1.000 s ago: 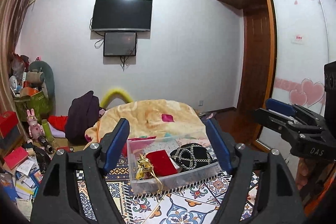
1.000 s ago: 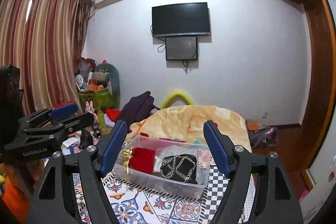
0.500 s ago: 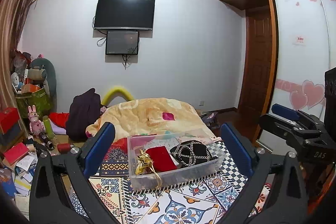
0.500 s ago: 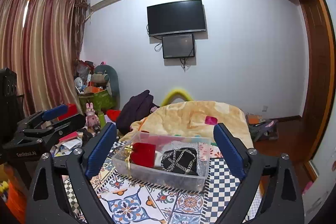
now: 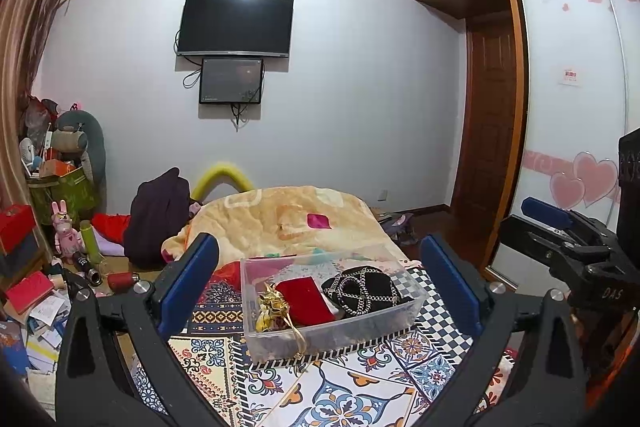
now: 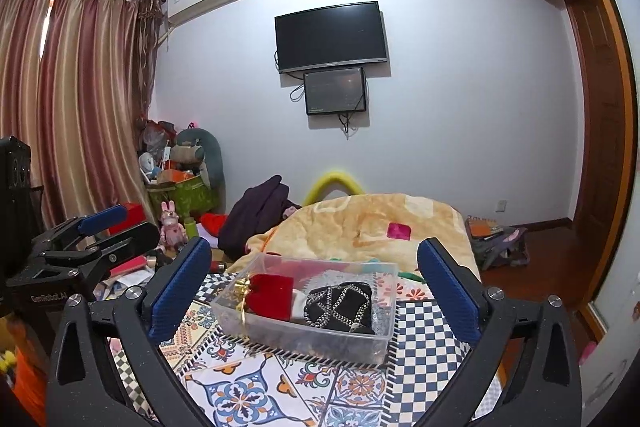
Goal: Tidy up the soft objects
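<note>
Left wrist view shows the left gripper [image 5: 320, 279] with its jaws spread wide and nothing between the blue pads, which stand well apart on either side of a clear plastic bin [image 5: 340, 337]. The bin sits on a patterned tile-print cloth [image 5: 340, 395] ahead of the fingers, not touching them, and framed in the gap between them. Inside the bin lie a red pouch [image 5: 306, 297] with a gold ribbon [image 5: 274, 311] at its left end, and just beside it to the right a black pouch with a silver chain pattern [image 5: 362, 287]. Behind the bin a peach blanket [image 5: 280, 219] lies heaped. The right gripper [image 5: 560, 231] shows at the right edge of this view, held apart from the bin. In the right wrist view the right gripper [image 6: 312, 287] is likewise wide open and empty, with the same bin [image 6: 308, 341] lying between and beyond its pads, a little left of centre. The red pouch [image 6: 270, 295] and black pouch [image 6: 340, 305] rest side by side in it. The left gripper [image 6: 92, 231] appears at the left edge, clear of the bin.
</note>
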Action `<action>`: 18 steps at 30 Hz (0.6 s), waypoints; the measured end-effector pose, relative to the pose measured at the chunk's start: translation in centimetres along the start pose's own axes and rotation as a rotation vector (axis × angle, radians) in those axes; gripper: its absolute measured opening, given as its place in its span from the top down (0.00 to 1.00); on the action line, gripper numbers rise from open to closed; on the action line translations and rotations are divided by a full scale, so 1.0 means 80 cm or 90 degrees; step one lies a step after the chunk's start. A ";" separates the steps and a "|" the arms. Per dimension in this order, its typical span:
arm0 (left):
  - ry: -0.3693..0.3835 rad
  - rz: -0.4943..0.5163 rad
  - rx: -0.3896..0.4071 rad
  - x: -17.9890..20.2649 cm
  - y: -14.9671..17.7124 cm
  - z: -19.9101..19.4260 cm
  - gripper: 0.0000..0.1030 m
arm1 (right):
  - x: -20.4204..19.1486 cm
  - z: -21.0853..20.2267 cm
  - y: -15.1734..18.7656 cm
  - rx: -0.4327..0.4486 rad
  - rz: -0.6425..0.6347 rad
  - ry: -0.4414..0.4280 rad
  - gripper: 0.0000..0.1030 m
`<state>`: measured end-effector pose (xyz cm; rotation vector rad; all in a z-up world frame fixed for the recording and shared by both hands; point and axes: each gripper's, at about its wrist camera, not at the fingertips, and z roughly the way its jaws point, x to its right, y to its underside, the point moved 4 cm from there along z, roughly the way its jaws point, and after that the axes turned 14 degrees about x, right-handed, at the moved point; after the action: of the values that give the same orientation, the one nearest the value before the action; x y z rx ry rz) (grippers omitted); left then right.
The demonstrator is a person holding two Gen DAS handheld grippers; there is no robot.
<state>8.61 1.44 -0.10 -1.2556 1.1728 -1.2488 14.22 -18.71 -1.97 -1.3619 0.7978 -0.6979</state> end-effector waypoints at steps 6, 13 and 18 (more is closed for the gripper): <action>0.003 -0.002 0.000 0.000 -0.001 -0.001 0.01 | 0.000 -0.001 -0.001 0.001 -0.001 -0.001 0.00; 0.005 -0.001 0.003 0.003 -0.004 -0.001 0.01 | -0.002 -0.003 -0.005 0.005 -0.007 -0.003 0.00; 0.006 -0.003 0.003 0.004 -0.005 -0.001 0.00 | -0.001 -0.003 -0.005 0.006 -0.009 -0.003 0.00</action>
<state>8.51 1.11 0.30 -1.2508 1.1730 -1.2612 13.95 -18.80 -1.53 -1.3612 0.7806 -0.7091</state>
